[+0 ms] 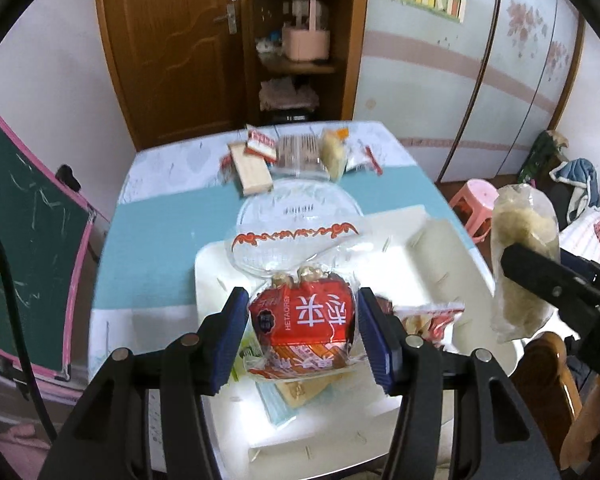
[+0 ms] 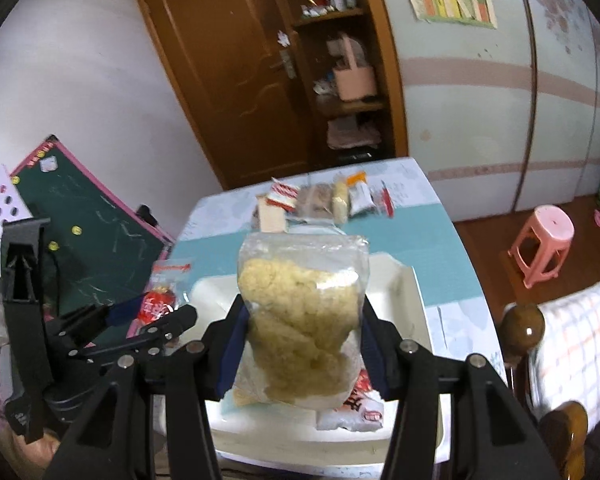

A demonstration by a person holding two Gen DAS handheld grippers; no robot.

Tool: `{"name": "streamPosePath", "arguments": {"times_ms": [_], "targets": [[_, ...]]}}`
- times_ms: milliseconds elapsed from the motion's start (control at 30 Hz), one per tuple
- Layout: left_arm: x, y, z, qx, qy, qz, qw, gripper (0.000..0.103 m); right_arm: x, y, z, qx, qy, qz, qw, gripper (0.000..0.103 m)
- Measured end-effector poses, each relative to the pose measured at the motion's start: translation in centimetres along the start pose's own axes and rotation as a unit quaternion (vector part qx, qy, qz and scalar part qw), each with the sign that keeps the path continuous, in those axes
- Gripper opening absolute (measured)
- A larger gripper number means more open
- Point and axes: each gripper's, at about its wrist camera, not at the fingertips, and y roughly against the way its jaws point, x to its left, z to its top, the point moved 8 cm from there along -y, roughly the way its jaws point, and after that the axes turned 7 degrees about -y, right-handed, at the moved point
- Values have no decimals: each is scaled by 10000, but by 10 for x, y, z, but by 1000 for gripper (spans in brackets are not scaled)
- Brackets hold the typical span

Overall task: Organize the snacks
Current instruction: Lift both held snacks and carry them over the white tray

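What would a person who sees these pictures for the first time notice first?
First comes the red snack packet, held between the blue fingers of the left gripper above the white tray. Next is the clear bag of pale yellow snack, gripped by the right gripper over the same tray. Behind them, more snacks lie in a row at the table's far edge.

The right gripper (image 2: 302, 340) is clamping a clear plastic bag of pale yellow crumbly snack (image 2: 300, 312) above the white rectangular tray (image 2: 410, 300).
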Motion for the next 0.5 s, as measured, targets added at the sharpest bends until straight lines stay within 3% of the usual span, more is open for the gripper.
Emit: {"name": "streamPosePath", "arguments": {"times_ms": [133, 500], "targets": [[-4, -17, -13, 171, -85, 70, 9998, 54, -6, -18, -18, 264, -75, -54, 9996, 52], [-2, -52, -34, 745, 162, -219, 9968, 55, -4, -52, -44, 821, -113, 1, 9966, 52]]}}
